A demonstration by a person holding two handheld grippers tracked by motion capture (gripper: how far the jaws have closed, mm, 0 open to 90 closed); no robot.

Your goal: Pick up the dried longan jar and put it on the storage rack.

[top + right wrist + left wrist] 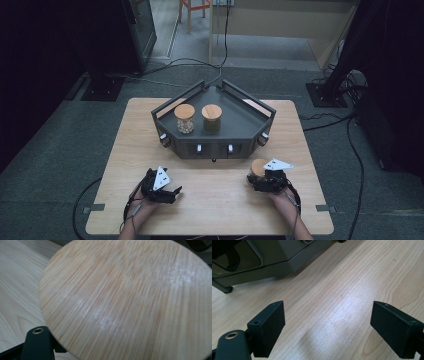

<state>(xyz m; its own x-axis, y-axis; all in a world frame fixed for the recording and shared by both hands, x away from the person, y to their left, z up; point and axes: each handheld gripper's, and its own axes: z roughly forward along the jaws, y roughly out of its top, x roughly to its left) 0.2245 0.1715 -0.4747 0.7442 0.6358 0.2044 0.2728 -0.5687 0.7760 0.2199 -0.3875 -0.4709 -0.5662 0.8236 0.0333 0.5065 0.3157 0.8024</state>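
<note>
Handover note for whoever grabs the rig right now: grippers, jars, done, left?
Left hand-held gripper: open, nothing between the jaws, over the bare light wooden table.
Right hand-held gripper: shut on the round jar with the wooden lid, which is at the table's near right.
Done: two wooden-lidded glass jars stand side by side on the dark grey angular tray.
Left: probably carry the held jar to the tray beside them.

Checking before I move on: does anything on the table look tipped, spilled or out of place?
Nothing stands out. Two jars stand upright in the grey tray, lids on. A third jar stands upright on the table, apart from the tray, with the right gripper shut on it. No spill shows.
</note>
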